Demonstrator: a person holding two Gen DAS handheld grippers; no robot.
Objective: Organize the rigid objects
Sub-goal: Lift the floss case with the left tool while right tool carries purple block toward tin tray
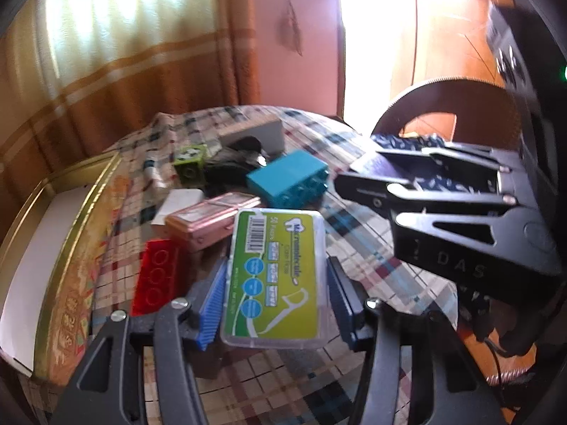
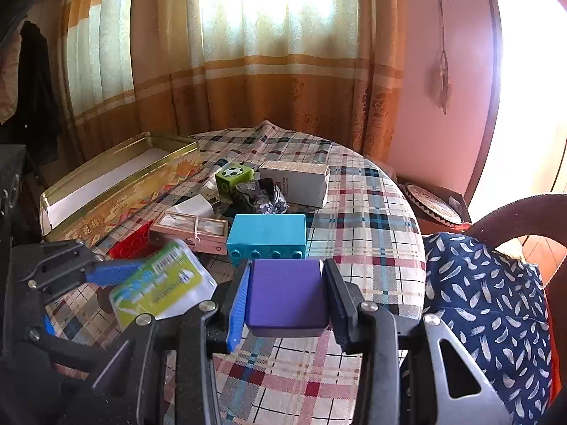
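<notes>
Floss-pick case (image 1: 274, 278), flat clear plastic with a green label, lies above the plaid tablecloth (image 1: 283, 382) between my left gripper (image 1: 274, 304) pads, half-open, contact unclear. If they seize it skewed, it may tilt out onto the red toy brick (image 1: 156, 276). My right gripper (image 2: 285, 297) clamps a purple block (image 2: 287, 292).

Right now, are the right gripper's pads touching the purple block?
Touching. The right wrist view shows the purple block clamped in the right gripper, both pads pressed flush against its sides, no gap.

Tablecloth (image 2: 358, 191) is woven plaid cloth, kinda soft and matt. The floss pick case (image 1: 274, 278) looks like clear glossy plastic with a shiny green label — the purple block (image 2: 286, 292) is smooth and matt. The gold tin (image 2: 117, 191) is shiny printed metal, and the teal brick (image 2: 266, 233) is smooth plastic.
</notes>
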